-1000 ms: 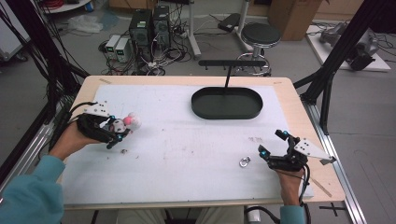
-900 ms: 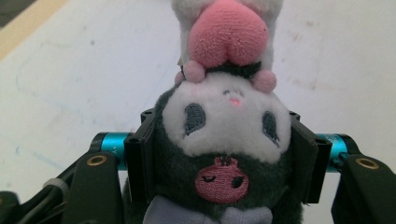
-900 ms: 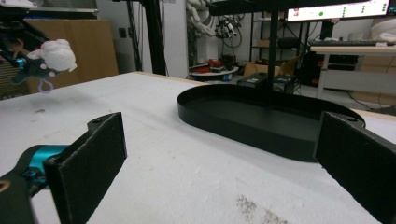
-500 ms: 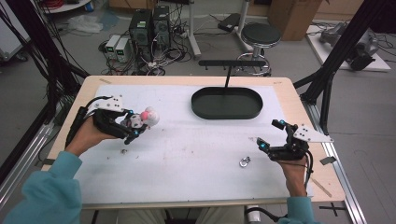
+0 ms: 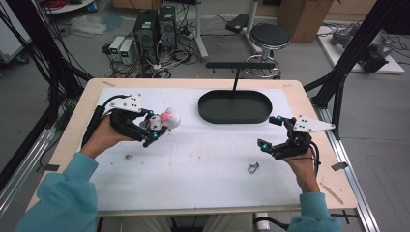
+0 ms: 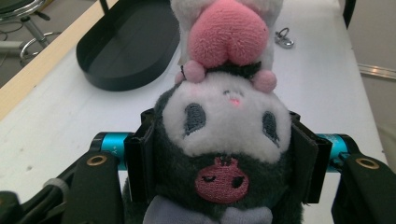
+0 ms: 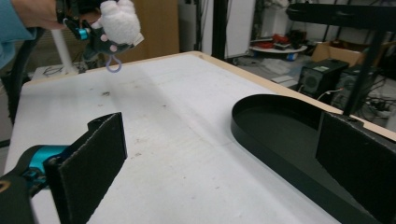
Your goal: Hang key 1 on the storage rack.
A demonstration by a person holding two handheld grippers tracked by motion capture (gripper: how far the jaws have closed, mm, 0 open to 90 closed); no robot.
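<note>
A dark grey and white plush toy (image 5: 167, 119) with a pink tuft hangs above the left half of the white table top, and my left gripper (image 5: 153, 126) is shut on it. In the left gripper view both pads press the plush toy's (image 6: 224, 140) head from the sides. My right gripper (image 5: 270, 131) is lifted above the table's right side, open with nothing between its jaws. In the right gripper view the wide-apart jaws (image 7: 219, 163) face across the table, where the plush toy (image 7: 116, 25) is at the top left.
A black oval tray (image 5: 235, 122) sits at the back middle of the table, with a black stand behind it. A small metal clasp (image 5: 253, 167) lies on the table just left of my right hand. Wooden table edges frame the white mat.
My left gripper has carried the plush toy up and to the right, toward the tray. The right gripper has risen off the table and away from the metal clasp.
</note>
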